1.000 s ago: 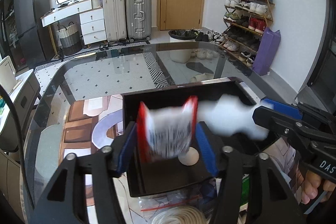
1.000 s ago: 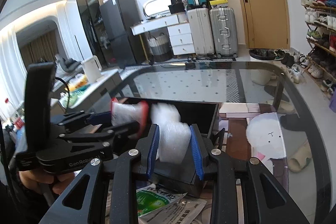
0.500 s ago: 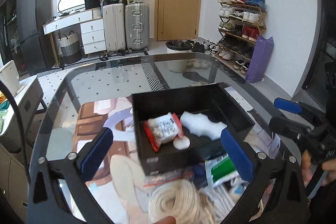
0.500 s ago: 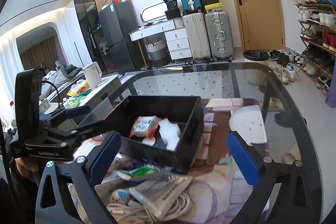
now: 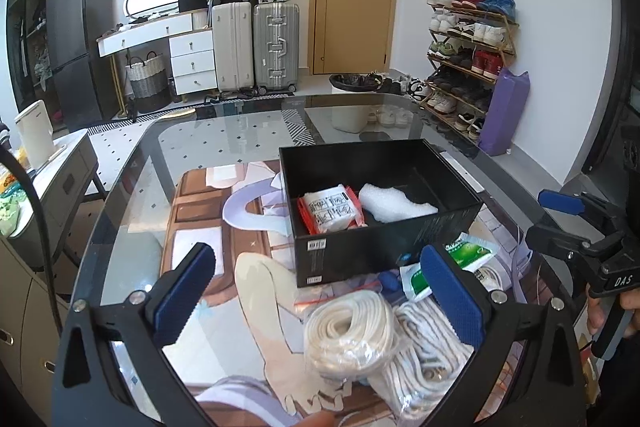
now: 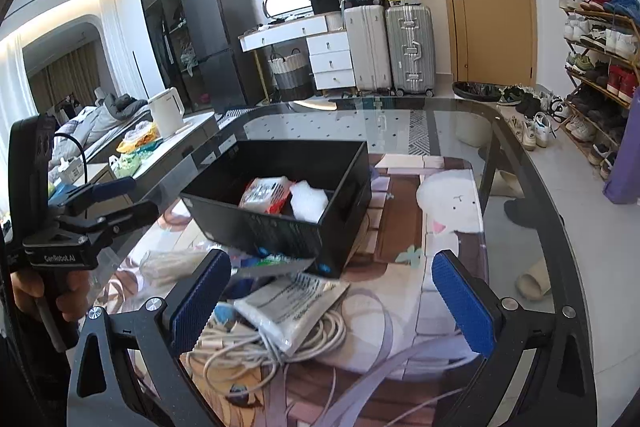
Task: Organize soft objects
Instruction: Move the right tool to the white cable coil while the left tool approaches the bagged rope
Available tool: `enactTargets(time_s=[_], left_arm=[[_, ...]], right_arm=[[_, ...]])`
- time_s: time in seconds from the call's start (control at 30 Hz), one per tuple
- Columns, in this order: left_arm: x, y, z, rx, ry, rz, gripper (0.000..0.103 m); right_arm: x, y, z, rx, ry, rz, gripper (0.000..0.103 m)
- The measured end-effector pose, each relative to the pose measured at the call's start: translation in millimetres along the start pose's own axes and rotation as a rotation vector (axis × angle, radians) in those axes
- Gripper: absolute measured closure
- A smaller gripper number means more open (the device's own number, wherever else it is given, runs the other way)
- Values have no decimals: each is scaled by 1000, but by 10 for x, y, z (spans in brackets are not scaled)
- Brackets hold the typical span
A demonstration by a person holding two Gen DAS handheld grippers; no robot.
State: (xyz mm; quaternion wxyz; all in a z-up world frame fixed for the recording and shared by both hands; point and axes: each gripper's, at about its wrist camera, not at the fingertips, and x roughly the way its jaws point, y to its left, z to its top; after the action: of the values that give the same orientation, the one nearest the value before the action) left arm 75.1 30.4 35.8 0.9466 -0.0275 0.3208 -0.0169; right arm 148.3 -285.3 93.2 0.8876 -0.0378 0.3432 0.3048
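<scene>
- Both tools hung above the near edge of the glass worktop (image 5: pixel 224 131), each with its fingers spread wide and nothing between them: the left gripper (image 5: pixel 318 297) over the rope coils, the right gripper (image 6: pixel 330 297) over the loose packets and cable.
- The black box (image 5: pixel 384 247) sat near the middle of the worktop and held two soft things side by side: a red-edged tissue pack (image 5: pixel 332 213) and a white foam piece (image 5: pixel 394 203).
- Judging from this, one drop-off was finished and the step in hand was choosing the next pick from the heap at the near edge.
- That heap lay just in front of the box: two white rope coils (image 5: pixel 352 331), a green-and-white sachet (image 5: pixel 468 253), a flat grey packet (image 6: pixel 292 303) and a tangle of white cable (image 6: pixel 256 347).
- The next move probably called for lowering one set of fingers around a single soft item, closing gently so it did not slip or drag its neighbours, then lifting it clear over the box wall.
</scene>
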Motion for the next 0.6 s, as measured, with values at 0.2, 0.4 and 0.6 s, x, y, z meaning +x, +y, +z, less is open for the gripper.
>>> enactTargets(time_s=[0.2,0.4,0.6], left_arm=[[-21,-12,-83,3,13,5,0],[-16,-2,-90,-2,15,7,0],[-14,-2,-93,-4,15,8,0]], right_arm=[[35,45,-148,3,66,51,1],[111,8,-333,-15,132,34,1],[226,-30,-424,-33,195,35,1]])
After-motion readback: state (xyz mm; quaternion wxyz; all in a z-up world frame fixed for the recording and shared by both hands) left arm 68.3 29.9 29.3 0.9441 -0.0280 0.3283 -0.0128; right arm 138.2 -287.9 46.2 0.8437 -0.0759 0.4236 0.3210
